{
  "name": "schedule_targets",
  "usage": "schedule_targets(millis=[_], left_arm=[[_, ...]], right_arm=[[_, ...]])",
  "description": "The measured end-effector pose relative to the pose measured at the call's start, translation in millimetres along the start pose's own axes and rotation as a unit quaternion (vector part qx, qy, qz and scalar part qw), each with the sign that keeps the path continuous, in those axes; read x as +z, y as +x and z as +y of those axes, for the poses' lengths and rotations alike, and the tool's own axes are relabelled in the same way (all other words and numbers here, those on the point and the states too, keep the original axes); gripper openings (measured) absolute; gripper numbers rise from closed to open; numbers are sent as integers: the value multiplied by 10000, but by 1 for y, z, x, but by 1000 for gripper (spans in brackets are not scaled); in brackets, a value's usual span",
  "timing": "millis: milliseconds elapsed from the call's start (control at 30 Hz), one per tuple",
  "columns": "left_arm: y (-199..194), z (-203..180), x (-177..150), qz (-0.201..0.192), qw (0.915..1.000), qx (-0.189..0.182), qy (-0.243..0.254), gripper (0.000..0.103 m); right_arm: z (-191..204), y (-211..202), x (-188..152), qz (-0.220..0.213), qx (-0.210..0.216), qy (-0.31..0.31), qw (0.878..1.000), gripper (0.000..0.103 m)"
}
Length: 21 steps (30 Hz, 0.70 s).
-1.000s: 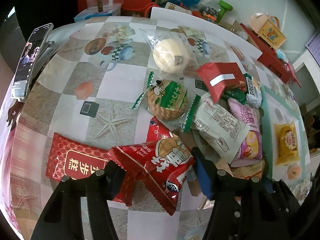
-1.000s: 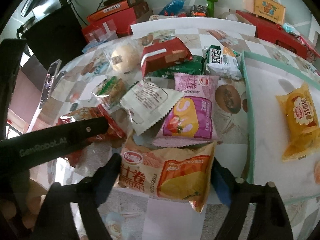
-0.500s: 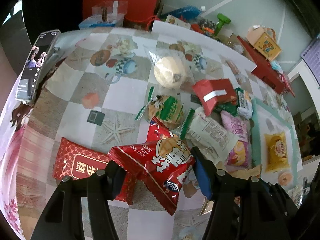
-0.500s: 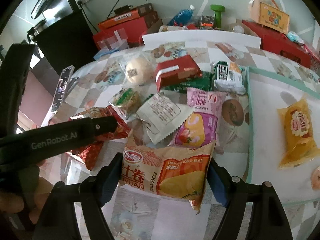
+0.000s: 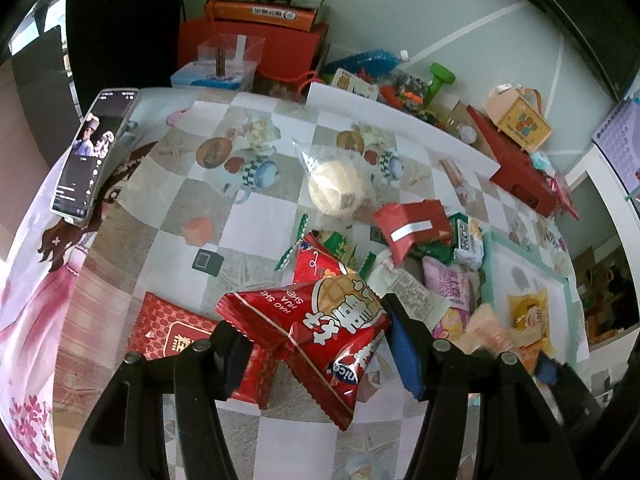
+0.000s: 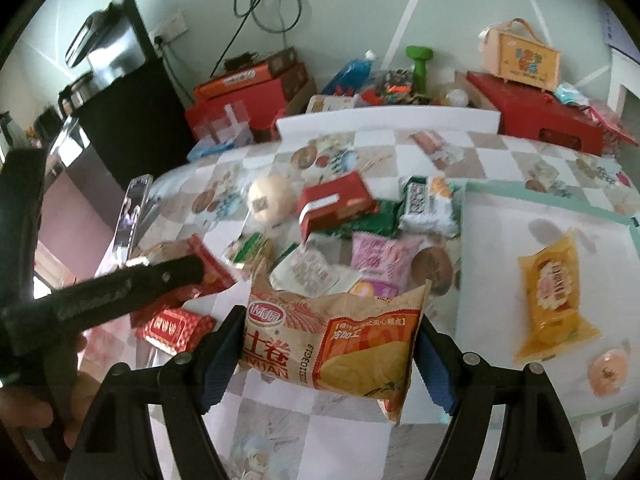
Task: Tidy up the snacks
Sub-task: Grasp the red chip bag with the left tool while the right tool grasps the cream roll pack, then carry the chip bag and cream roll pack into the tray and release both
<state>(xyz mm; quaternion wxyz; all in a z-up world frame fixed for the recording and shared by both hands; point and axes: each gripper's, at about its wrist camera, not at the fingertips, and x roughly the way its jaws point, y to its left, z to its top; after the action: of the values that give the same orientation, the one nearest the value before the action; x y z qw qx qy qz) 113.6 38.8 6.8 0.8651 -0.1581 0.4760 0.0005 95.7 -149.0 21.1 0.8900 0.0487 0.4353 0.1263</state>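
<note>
My left gripper (image 5: 320, 346) is shut on a red snack packet (image 5: 316, 330) with white characters, held above the table. My right gripper (image 6: 330, 354) is shut on a tan and orange roll-cake packet (image 6: 340, 340), also lifted off the table. Beyond both lies a heap of snacks: a round bun in clear wrap (image 5: 338, 192), a red box with a white stripe (image 5: 412, 226), a pink packet (image 6: 378, 256), a white packet (image 6: 310, 270). A white mat with a green edge (image 6: 480, 196) on the right carries a yellow packet (image 6: 554, 294). The left gripper's arm (image 6: 100, 296) crosses the right wrist view.
A flat red packet (image 5: 168, 326) lies under the left gripper. A phone (image 5: 94, 152) leans at the table's left edge. Red boxes (image 6: 532, 110), a blue bottle (image 6: 352, 70) and a green dumbbell (image 6: 418, 64) crowd the far side behind the table. A small orange sweet (image 6: 606, 368) sits on the mat.
Both grippers have risen with their packets, so the table and heap look farther off. The red packet and the roll-cake packet stay clamped between the fingers.
</note>
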Motion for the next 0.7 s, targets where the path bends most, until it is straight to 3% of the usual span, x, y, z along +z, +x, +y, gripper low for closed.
schedule_targets(millis=[433, 700], left_arm=[[-5, -38, 7, -94, 9994, -44, 332, 63], [1, -80, 11, -65, 9971, -156, 745, 63]], right_arm=[[-73, -17, 37, -511, -686, 795, 9932, 81], [-141, -35, 36, -693, -1287, 1487, 9780, 81]])
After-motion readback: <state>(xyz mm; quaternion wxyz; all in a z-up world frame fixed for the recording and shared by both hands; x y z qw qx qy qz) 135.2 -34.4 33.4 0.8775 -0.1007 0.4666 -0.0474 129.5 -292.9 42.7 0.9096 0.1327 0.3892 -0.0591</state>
